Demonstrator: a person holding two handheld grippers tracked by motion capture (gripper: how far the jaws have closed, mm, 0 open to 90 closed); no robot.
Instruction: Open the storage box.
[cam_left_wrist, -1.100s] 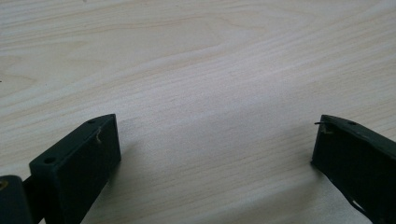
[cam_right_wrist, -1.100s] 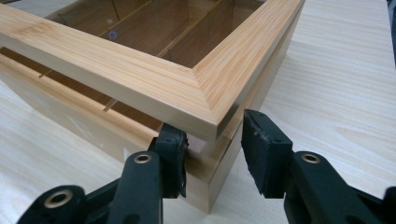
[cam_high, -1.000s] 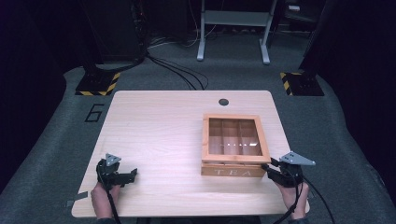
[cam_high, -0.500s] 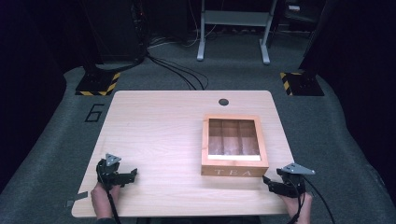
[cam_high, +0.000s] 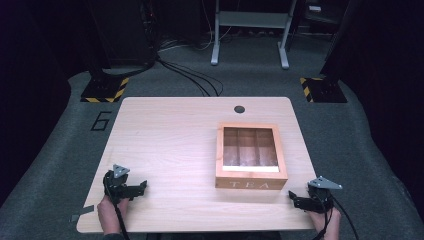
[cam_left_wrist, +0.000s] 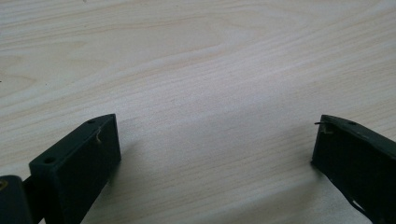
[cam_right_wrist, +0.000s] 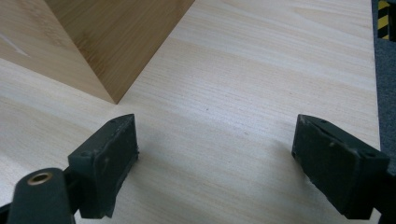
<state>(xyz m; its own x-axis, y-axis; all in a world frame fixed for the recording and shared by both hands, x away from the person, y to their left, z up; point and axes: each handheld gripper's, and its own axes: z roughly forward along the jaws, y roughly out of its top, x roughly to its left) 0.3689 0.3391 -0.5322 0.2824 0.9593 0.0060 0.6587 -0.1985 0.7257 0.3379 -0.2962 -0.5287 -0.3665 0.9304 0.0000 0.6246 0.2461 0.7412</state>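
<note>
One wooden box (cam_high: 251, 156) sits on the right half of the table (cam_high: 170, 145), closer to the near edge than the far one, squared up with the table's sides. Its lid is a wooden frame around a clear pane, and through the pane I can make out dividers splitting the inside into compartments. The near wall carries the letters TEA in pale print. In the right gripper view, one lower corner of the box (cam_right_wrist: 114, 39) stands just ahead of the jaws, a little to their left, not touching them.

The right gripper (cam_high: 300, 201) lies low at the near right corner of the table, just off the box's near right corner and apart from it. Its jaws are spread wide over bare wood, with nothing between them; the same shows in the right gripper view (cam_right_wrist: 215, 154). A hand (cam_high: 324, 222) holds it from the near edge, and a cable trails away from it.

The left gripper (cam_high: 136, 188) rests near the near left corner, well apart from the box, pointing toward the table's right side. In the left gripper view (cam_left_wrist: 215, 149) its jaws also stand far apart above plain wood grain. Another hand (cam_high: 111, 214) grips it from below.

A small dark round hole (cam_high: 239, 109) marks the table close to the far edge. Beyond the table, on the grey floor, stand two bases with yellow-and-black striping (cam_high: 105, 89) and some black cables (cam_high: 192, 79).
</note>
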